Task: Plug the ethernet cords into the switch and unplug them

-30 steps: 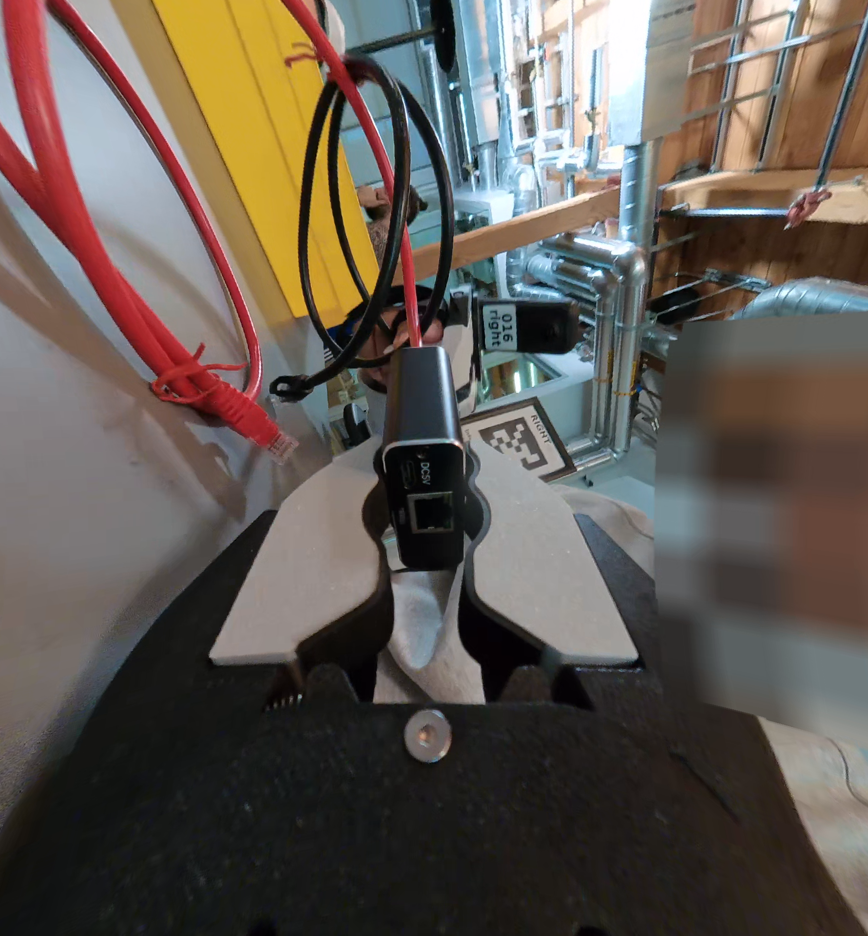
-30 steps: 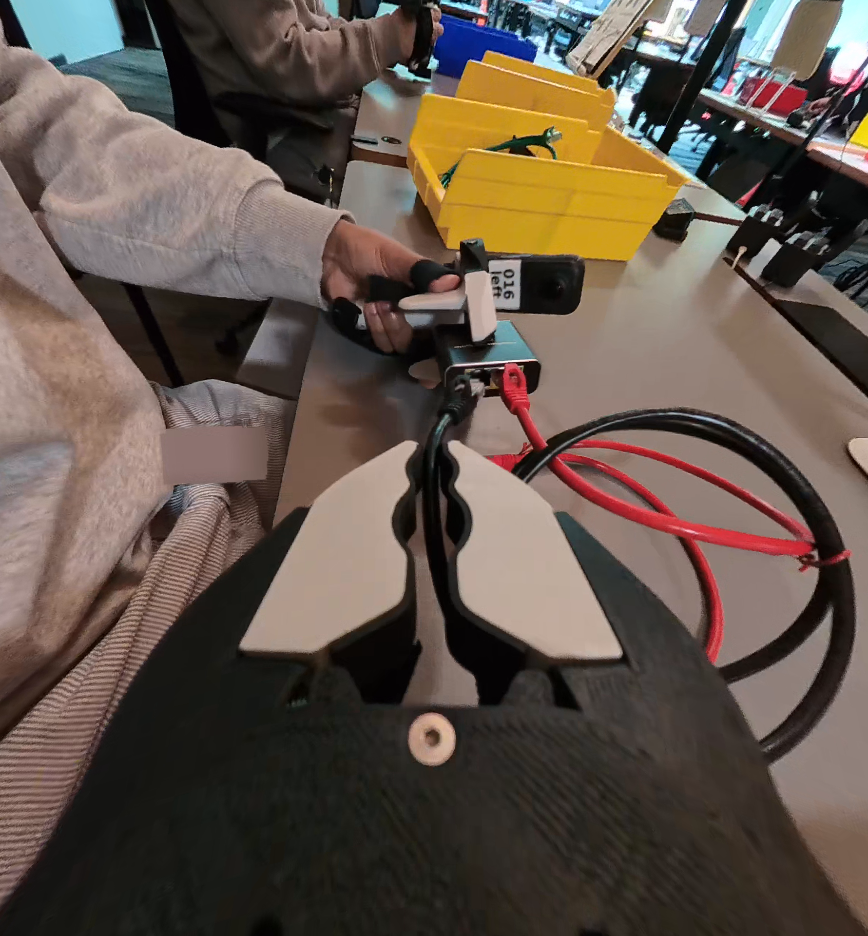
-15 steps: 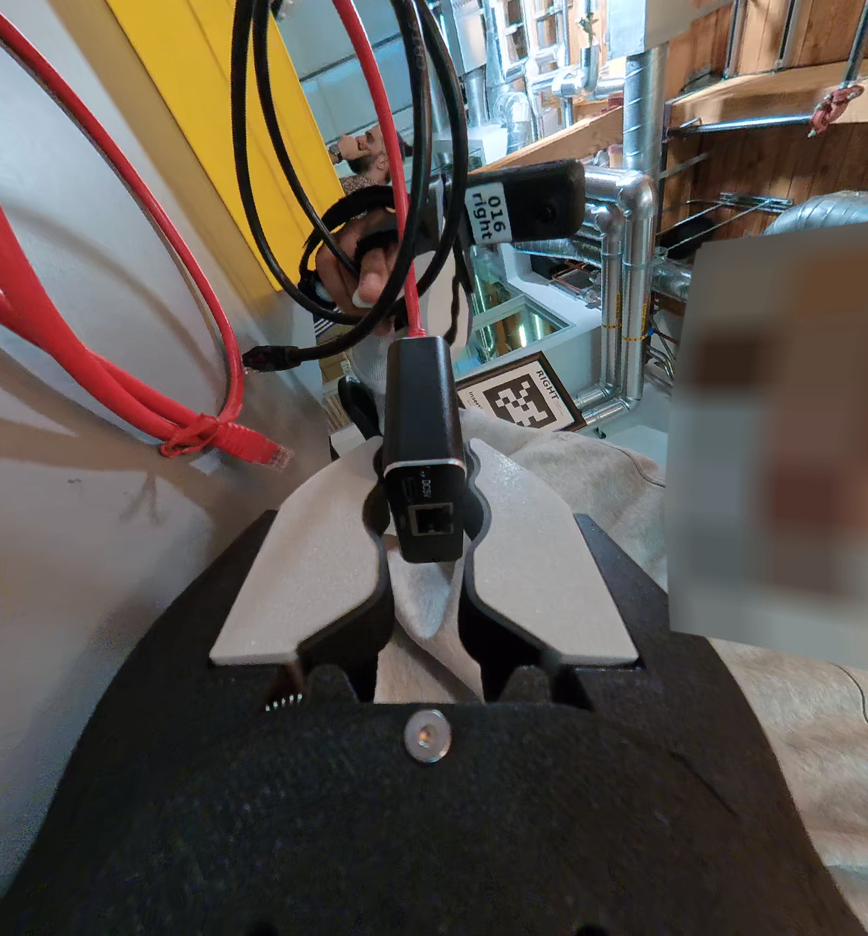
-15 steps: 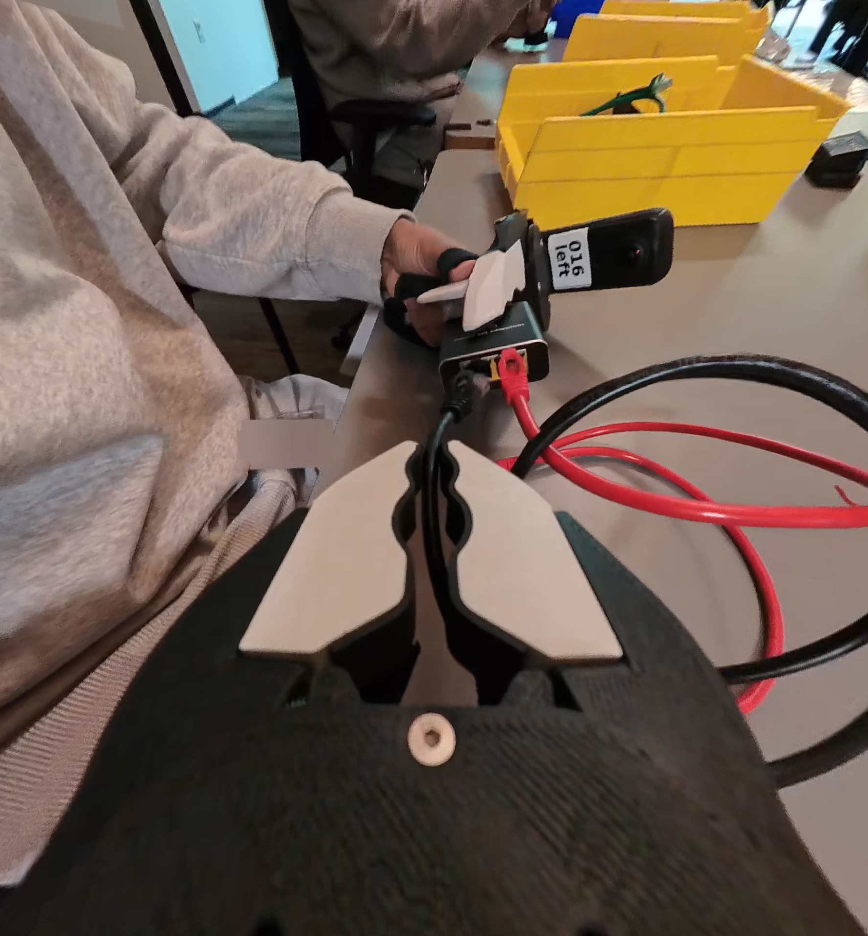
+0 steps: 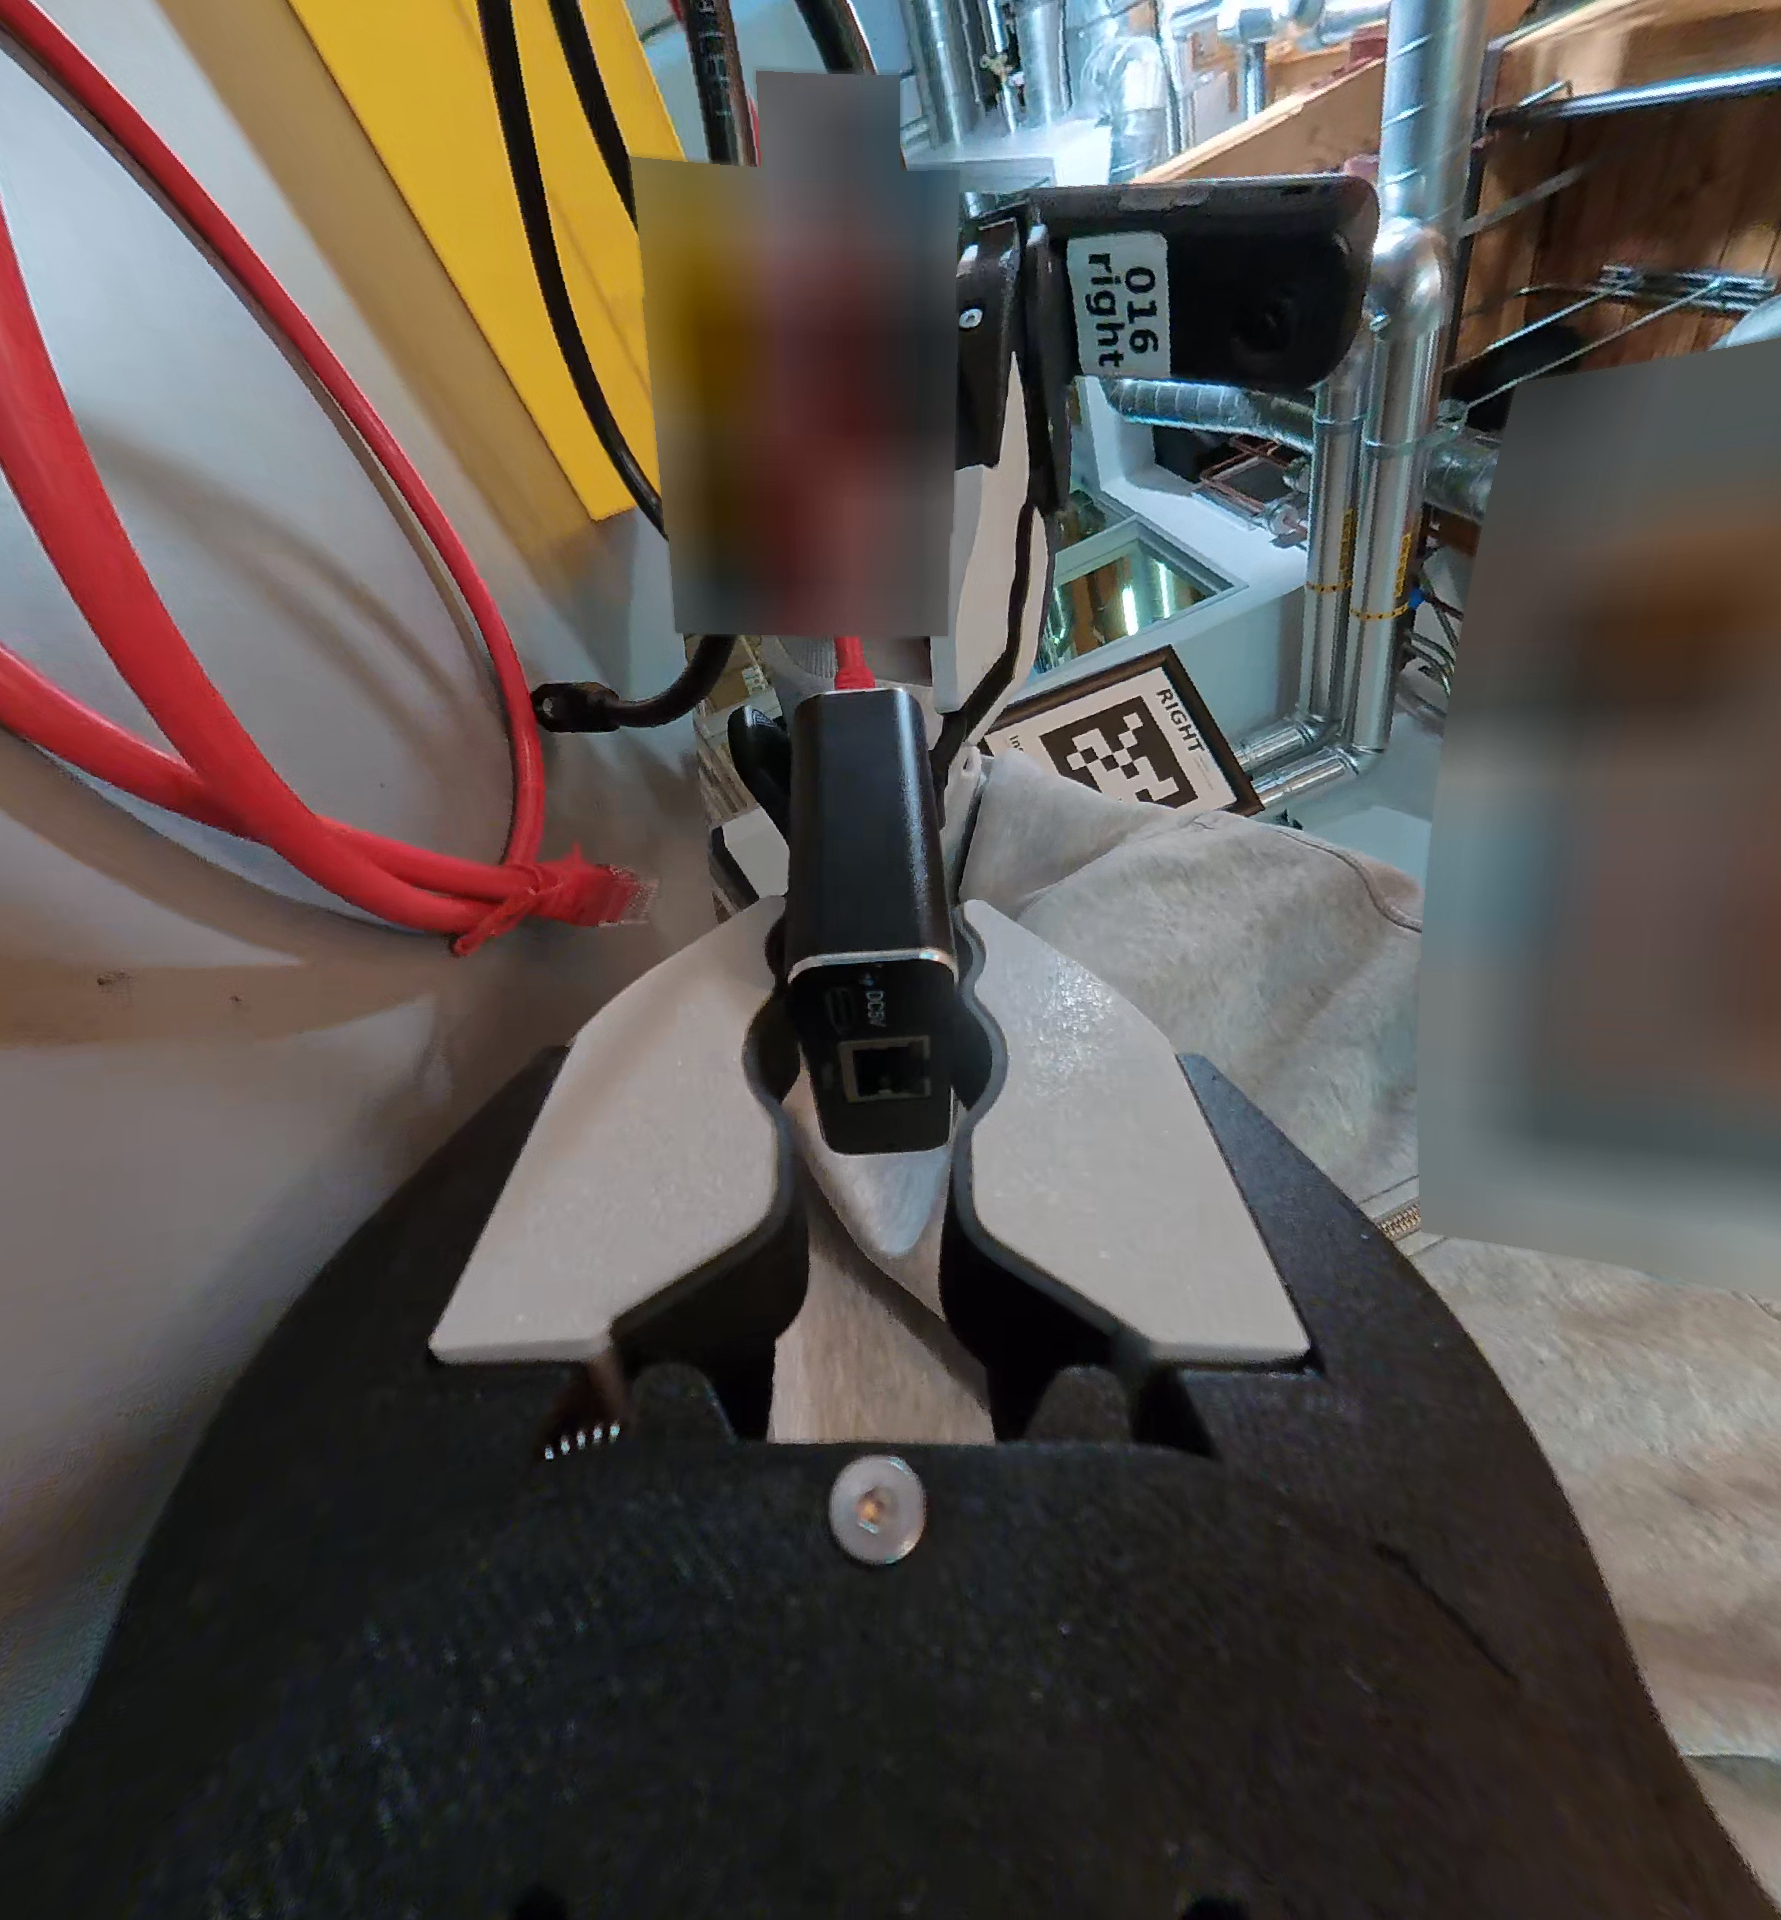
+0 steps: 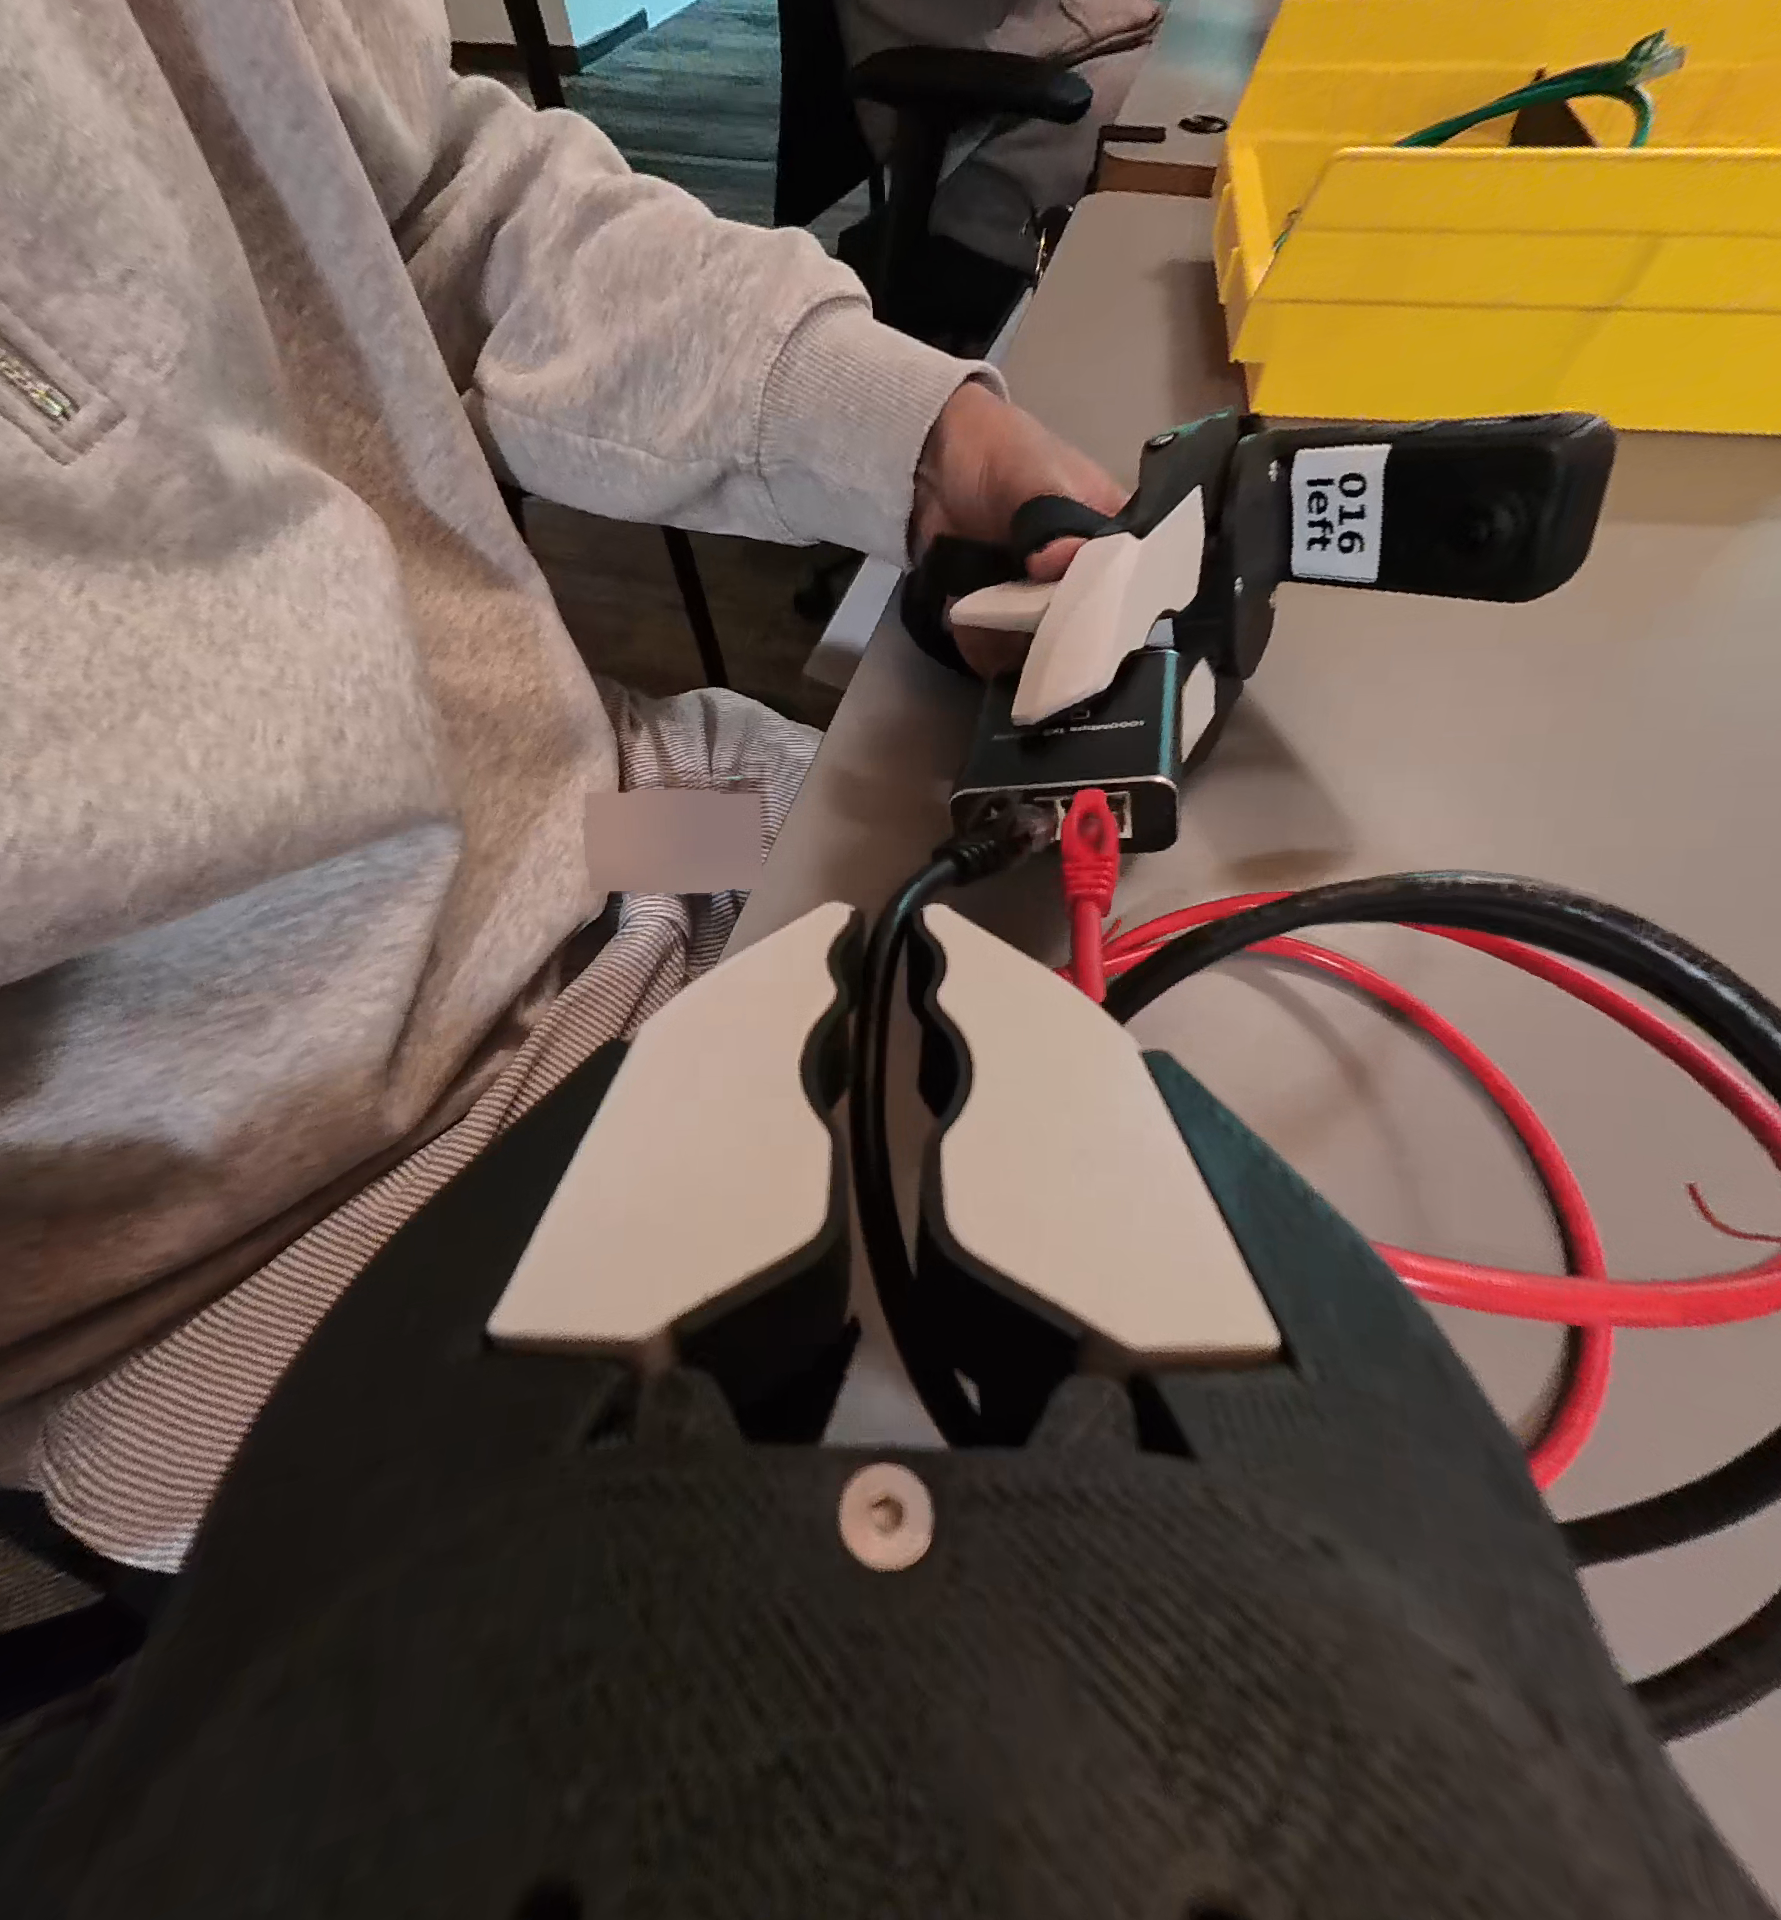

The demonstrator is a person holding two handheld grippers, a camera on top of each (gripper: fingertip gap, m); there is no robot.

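Observation:
My left gripper [image 5: 870,930] is shut on the black switch [image 5: 865,831] and holds it on the table; it also shows in the right wrist view [image 6: 1104,623]. My right gripper [image 6: 881,935] is shut on the black ethernet cord [image 6: 875,1091], a little behind its plug [image 6: 990,847]. The plug's tip sits at the leftmost port of the switch [image 6: 1073,748]; I cannot tell how deep. A red plug [image 6: 1088,842] sits in the port beside it. The red cord [image 6: 1488,1288] loops on the table, its free end [image 5: 605,899] lying loose.
Yellow bins [image 6: 1540,312] stand at the table's far side, one holding a green cable [image 6: 1551,94]. The black cord's thick loop [image 6: 1644,935] lies to the right on the grey table [image 6: 1488,748]. A person's grey sleeve [image 6: 657,343] reaches in from the left.
My right gripper has moved closer to the switch with the black cord still in it. My left gripper keeps its hold on the switch.

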